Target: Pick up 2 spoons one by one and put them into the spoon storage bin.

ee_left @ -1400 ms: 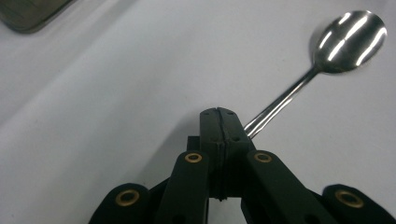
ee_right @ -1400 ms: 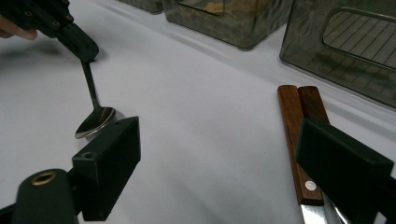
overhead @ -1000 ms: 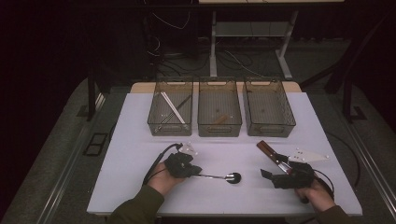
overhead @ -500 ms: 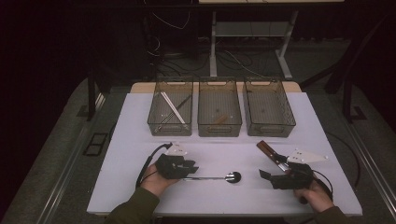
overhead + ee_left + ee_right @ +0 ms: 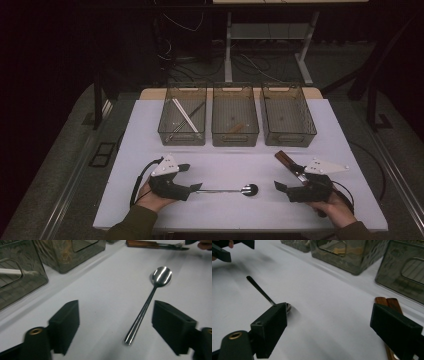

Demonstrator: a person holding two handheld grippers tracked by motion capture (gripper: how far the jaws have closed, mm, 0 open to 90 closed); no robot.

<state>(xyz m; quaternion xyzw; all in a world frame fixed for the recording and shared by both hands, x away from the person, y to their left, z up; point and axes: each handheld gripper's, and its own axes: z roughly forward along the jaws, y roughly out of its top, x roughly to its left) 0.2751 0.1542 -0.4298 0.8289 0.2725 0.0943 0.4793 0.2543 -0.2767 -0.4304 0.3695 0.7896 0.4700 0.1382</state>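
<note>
Change since earlier frame: the left hand-held gripper has drawn back toward 9 o'clock along the spoon; its jaws have just been opening, and the handle tip that was pinched now lies free.
Left hand-held gripper state: spread wide — in the left gripper view the spoon's handle end rests on the surface between the jaws, touching neither.
Right hand-held gripper state: spread, nothing pinched; unmoved from the earlier frames.
Count, hand-held grippers: two, one in each of the person's hands.
Count, bins: three clear bins in a row at 12 o'clock on the surface.
Count, loose cutlery: one spoon; one wooden-handled utensil, seemingly a fork.
Spoon position: flat at the near middle of the surface, bowl at 3 o'clock from the left hand-held gripper, handle pointing back at it.
Spoon versus right hand-held gripper: bowl at 9 o'clock — near, apart.
Wooden-handled utensil: at 12 o'clock of the right hand-held gripper, just beside it.
</note>
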